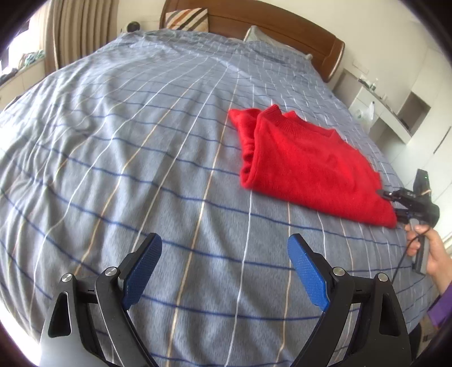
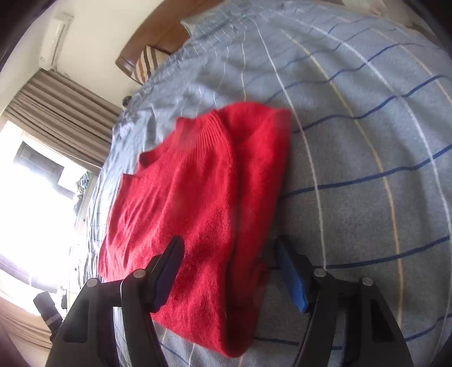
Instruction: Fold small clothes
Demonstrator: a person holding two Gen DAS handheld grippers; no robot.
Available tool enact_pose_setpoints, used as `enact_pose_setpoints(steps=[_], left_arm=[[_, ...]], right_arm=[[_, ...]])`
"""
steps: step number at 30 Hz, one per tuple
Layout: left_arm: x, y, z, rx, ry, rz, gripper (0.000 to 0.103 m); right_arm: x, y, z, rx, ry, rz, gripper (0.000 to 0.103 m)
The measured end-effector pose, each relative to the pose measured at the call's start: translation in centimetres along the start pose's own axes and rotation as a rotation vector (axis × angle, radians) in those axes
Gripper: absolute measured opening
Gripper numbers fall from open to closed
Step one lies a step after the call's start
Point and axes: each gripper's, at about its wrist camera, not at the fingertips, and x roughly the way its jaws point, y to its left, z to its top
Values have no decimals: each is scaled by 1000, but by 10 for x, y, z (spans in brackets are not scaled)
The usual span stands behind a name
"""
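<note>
A red knitted sweater point(image 1: 308, 163) lies folded on the grey-blue checked bedspread point(image 1: 141, 141), right of the bed's middle. My left gripper point(image 1: 224, 254) is open and empty, hovering above bare bedspread to the near left of the sweater. My right gripper point(image 1: 394, 203) sits at the sweater's near right corner. In the right wrist view the right gripper point(image 2: 228, 254) is open, its jaws standing on either side of the sweater point(image 2: 203, 203) at its folded edge, without closing on it.
A wooden headboard point(image 1: 282, 25) and a striped pillow point(image 1: 186, 18) are at the far end of the bed. Curtains point(image 1: 76, 28) hang at the left. White shelves point(image 1: 395, 113) stand by the bed's right side. The person's hand point(image 1: 432, 254) is at the right edge.
</note>
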Motion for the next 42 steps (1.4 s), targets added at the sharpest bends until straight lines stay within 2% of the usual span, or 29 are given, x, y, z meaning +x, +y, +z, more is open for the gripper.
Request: enact_pose_setpoints(steps=[1,2,4,6,8,10,12,15,16,18,19,21,22,24,27,29,32,35,36,39,42], left_arm=[[-3,4,-5,-13,-11,3,92],[-5,9,-9,-25,-24,13,92],[-4,20,-17,-49,-58,45,92],[0,32,-26,-71,-89,92,92],[6,44,-34,-105,-110,110,92],[9,54,-42,-127,-146,93,92],[9,56,-44,-103,-168,95,92],[11,59,-42,-71,-176,98,92],[13,60,-42,-69,-169,95,92],[12,60,-43,-62,-168,94,92],[12,61,-42,-63,-168,91,92],[10,64,-42,-80,-168,74,92],[10,66,-42,-93,-169,64,92],[10,69,-41,-116,-172,48,92],[11,68,-40,-126,-175,45,94],[12,66,-40,-117,-173,54,95],[12,63,-41,-99,-173,64,95],[12,63,-42,-86,-172,67,95],[12,63,-43,-82,-171,69,95],[12,61,-44,-73,-169,79,95],[12,61,-43,-74,-167,81,96]], right_arm=[[4,8,2,-25,-7,-65,10],[3,18,3,-38,-22,-97,11],[-6,50,6,-76,-66,-107,11],[-12,97,11,-153,-91,-91,11],[-9,149,12,-233,-80,-63,11],[5,200,9,-311,-48,-38,10],[29,245,1,-377,-16,-26,10],[74,293,-18,-448,16,-21,11],[90,304,-22,-457,32,-20,15],[118,312,-30,-418,106,47,29],[127,309,-35,-361,164,140,33],[126,303,-39,-276,214,325,36],[116,301,-39,-282,200,355,37],[94,297,-36,-340,144,327,37],[75,295,-38,-519,72,69,37],[81,293,-47,-596,81,-24,37],[105,297,-73,-691,98,-50,37],[141,302,-105,-736,182,-22,33],[145,305,-116,-759,182,-35,33],[122,308,-122,-779,162,-3,32],[70,293,-112,-767,68,-21,32]])
